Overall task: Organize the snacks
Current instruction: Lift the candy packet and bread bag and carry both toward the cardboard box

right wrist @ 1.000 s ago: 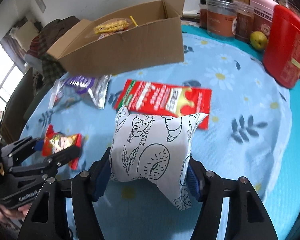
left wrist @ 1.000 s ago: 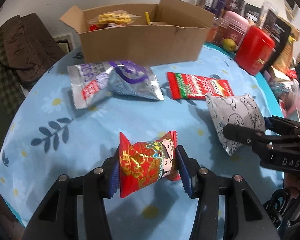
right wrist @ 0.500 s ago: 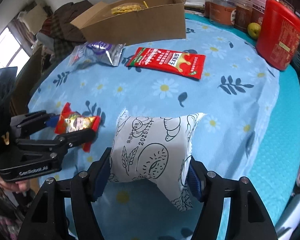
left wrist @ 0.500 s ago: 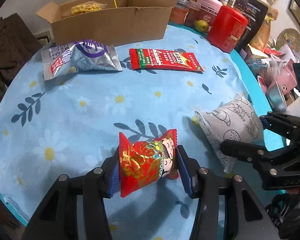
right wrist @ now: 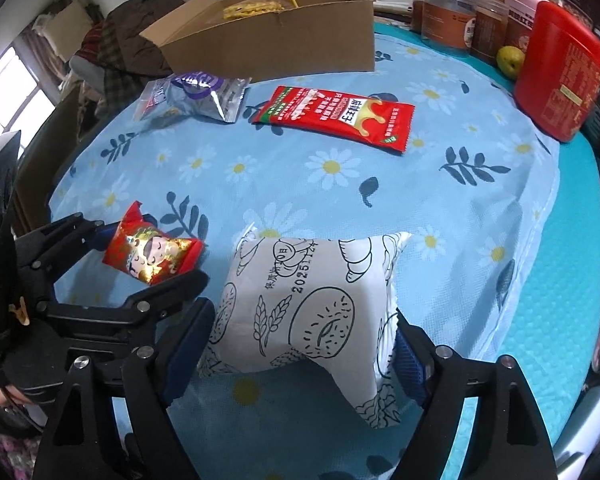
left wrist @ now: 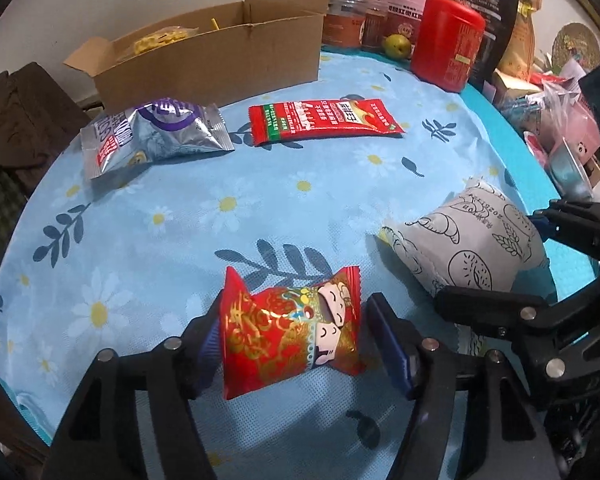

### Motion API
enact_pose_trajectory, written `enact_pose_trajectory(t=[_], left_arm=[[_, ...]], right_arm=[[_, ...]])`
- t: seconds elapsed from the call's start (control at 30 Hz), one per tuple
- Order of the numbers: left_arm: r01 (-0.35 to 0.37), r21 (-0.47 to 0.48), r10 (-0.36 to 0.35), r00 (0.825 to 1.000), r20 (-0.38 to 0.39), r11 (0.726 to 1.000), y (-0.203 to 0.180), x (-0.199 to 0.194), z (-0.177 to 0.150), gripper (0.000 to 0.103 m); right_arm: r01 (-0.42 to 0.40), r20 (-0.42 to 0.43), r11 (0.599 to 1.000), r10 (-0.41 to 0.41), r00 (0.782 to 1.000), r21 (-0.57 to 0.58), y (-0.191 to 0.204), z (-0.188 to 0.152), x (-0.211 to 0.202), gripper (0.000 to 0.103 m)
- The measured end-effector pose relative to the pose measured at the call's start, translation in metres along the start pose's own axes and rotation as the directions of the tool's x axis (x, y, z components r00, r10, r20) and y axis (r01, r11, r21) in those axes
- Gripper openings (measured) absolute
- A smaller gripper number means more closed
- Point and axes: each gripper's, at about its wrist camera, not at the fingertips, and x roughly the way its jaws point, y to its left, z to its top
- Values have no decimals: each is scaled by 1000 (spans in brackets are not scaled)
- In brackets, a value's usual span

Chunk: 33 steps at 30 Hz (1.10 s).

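Release step, I'd say. Left gripper (left wrist: pixel 296 344) jaws had just been spreading around the red candy pack (left wrist: pixel 290 338); right gripper (right wrist: pixel 300 344) likewise around the white bread pouch (right wrist: pixel 308 312), both down on the floral cloth (left wrist: pixel 140 240). Next: back off clear without snagging either.

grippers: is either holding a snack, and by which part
Nothing is held. Both jaws have just been opening: the red packet lies loose inside the left gripper, the white packet inside the right gripper.
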Motion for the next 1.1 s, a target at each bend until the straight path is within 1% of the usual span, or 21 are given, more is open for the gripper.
enact_pose_trajectory(t=[0.13, 0.2, 0.27, 0.37, 0.4, 0.47, 0.53, 0.63, 0.67, 0.87, 1.1], left_arm=[[-9, 6, 9, 1000, 11, 1000, -1, -1, -2, 66], [-17, -4, 17, 1000, 14, 1000, 1, -2, -2, 57], [-26, -24, 27, 1000, 15, 999, 4, -4, -1, 53], [-29, -36, 29, 999, 16, 999, 5, -4, -1, 52], [-27, -41, 28, 999, 16, 999, 5, -4, -1, 52], [-13, -52, 14, 1000, 14, 999, 6, -6, -1, 52], [-3, -66, 5, 1000, 16, 998, 7, -9, 0, 51], [9, -75, -7, 1000, 17, 997, 9, -13, 0, 51], [16, -79, -14, 1000, 17, 997, 9, -14, 1, 51], [53, -93, -50, 998, 32, 994, 12, -25, 3, 51], [72, -89, -67, 996, 67, 993, 12, -42, 13, 51]], right_arm=[[-5, 6, 1000, 5, 1000, 0, 0, -2, 3, 83], [4, 15, 1000, -4, 1000, -14, 1, -4, 2, 83], [15, 35, 999, -13, 999, -40, 4, -7, 3, 83], [44, 63, 995, -39, 997, -92, 10, -12, 3, 73], [47, 67, 994, -40, 997, -94, 11, -12, 3, 71], [43, 81, 995, -36, 996, -87, 9, -13, -1, 65], [28, 87, 997, -22, 996, -74, 5, -13, -3, 64], [30, 95, 997, -23, 995, -70, 4, -15, -6, 62], [26, 96, 997, -20, 995, -68, 3, -16, -7, 62], [-60, 101, 997, 64, 993, -41, 0, -19, -14, 62], [-100, 127, 994, 105, 986, -44, 4, -12, -28, 62]])
